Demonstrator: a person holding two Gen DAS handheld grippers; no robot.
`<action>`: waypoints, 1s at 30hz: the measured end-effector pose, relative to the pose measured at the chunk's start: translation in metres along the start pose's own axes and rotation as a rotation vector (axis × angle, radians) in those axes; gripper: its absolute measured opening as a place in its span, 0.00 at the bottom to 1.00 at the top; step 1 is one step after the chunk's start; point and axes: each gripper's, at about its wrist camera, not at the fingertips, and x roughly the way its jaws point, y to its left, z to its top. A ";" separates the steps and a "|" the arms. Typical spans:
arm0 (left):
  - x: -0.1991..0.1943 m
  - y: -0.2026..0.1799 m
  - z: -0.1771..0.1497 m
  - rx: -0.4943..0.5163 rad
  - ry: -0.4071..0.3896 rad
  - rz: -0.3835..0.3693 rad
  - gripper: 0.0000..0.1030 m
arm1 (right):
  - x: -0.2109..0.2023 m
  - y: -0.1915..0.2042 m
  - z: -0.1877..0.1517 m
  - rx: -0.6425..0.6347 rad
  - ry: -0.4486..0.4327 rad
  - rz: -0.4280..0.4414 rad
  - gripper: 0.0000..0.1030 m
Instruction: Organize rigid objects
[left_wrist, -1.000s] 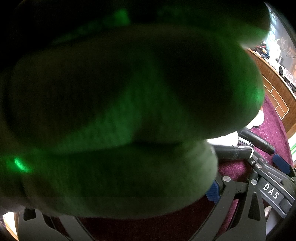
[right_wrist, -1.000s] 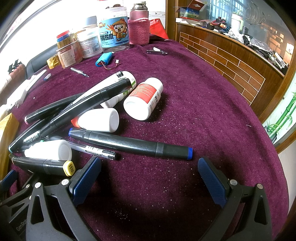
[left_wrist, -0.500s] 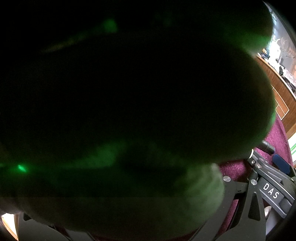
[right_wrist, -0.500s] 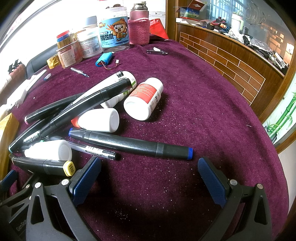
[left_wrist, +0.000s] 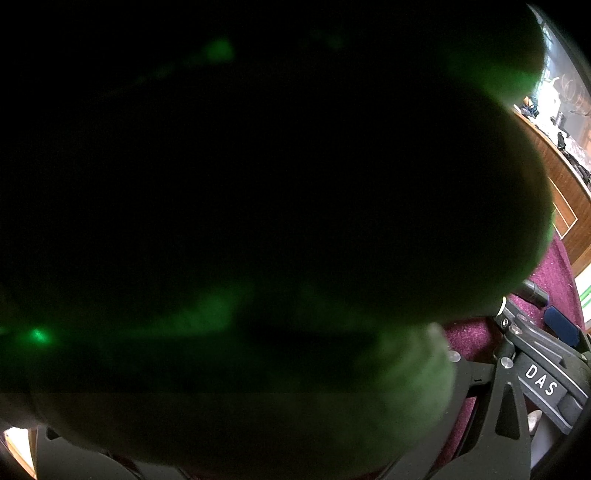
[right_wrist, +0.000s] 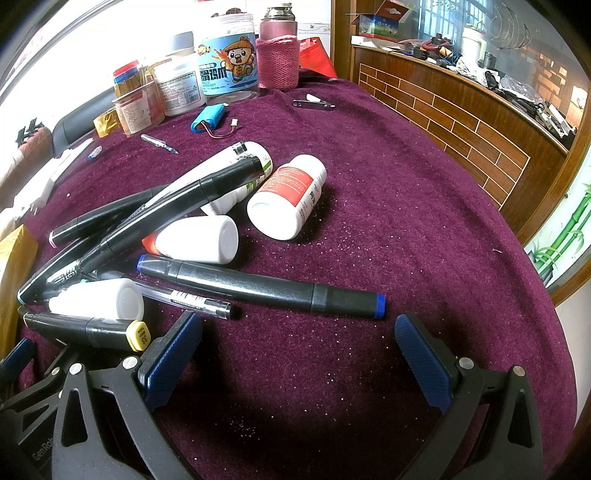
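A blurred dark green mass (left_wrist: 258, 221) pressed close to the lens fills nearly all of the left wrist view, hiding my left gripper's fingertips. My right gripper (right_wrist: 295, 343) stands open just above the purple cloth (right_wrist: 424, 221) with nothing between its fingers. Just beyond it lies a black marker with blue ends (right_wrist: 258, 286). Further off are a white bottle with a red label (right_wrist: 288, 195), a small white bottle (right_wrist: 199, 240), another white bottle (right_wrist: 99, 299), a yellow-capped marker (right_wrist: 88, 330), a clear pen (right_wrist: 184, 297) and crossed black markers (right_wrist: 177, 206).
Jars, a printed tub (right_wrist: 225, 70) and a pink knitted flask (right_wrist: 277, 55) stand at the table's far edge, with a blue battery pack (right_wrist: 208, 118) in front. A brick-patterned wooden counter (right_wrist: 461, 122) runs along the right. The cloth right of the bottles is bare.
The green mass over the left camera has grown darker and covers more of the view, hiding the markers seen before. The right view is unchanged.
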 end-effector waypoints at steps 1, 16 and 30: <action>0.000 0.000 0.000 0.000 0.000 0.000 1.00 | 0.000 0.000 0.000 0.000 0.000 0.000 0.99; -0.001 0.000 0.000 0.000 0.000 0.000 1.00 | 0.005 0.003 -0.004 0.000 -0.002 0.000 0.99; -0.003 -0.007 0.001 0.000 0.000 -0.001 1.00 | 0.009 0.005 -0.008 0.000 -0.003 0.000 0.99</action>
